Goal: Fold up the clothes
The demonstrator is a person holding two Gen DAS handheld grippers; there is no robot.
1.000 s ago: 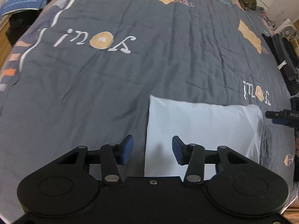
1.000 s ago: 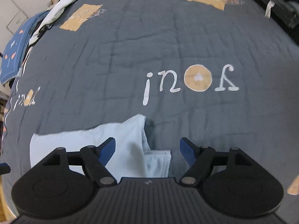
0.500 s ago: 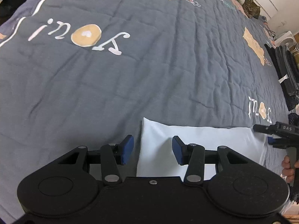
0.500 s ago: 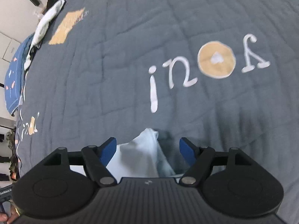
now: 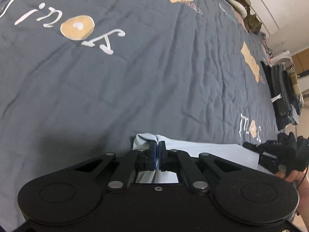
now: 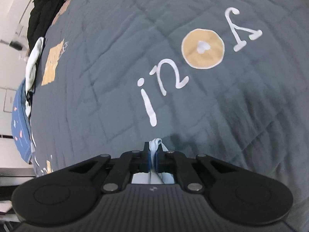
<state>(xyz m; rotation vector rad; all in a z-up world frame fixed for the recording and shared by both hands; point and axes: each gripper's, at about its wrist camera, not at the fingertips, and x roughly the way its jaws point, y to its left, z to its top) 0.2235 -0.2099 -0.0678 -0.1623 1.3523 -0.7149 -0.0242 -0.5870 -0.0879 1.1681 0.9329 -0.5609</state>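
A light blue folded garment (image 5: 208,148) lies on the grey quilt (image 5: 135,77) near its front edge. My left gripper (image 5: 158,147) is shut on the garment's left far corner, which bunches up between the fingers. My right gripper (image 6: 152,150) is shut on the garment's other end (image 6: 156,142); a small fold of cloth sticks out above the fingertips. In the left wrist view the right gripper (image 5: 270,150) shows at the far right, held by a hand. Most of the garment is hidden under the gripper bodies.
The quilt has white lettering and tan patches (image 6: 202,48). A stack of dark folded clothes (image 5: 282,90) lies at the bed's right edge. Dark and white clothes (image 6: 36,58) and a blue pillow (image 6: 19,119) lie at the left edge.
Both grippers moved down onto the garment and shut on its two far corners; they were open half a second ago.
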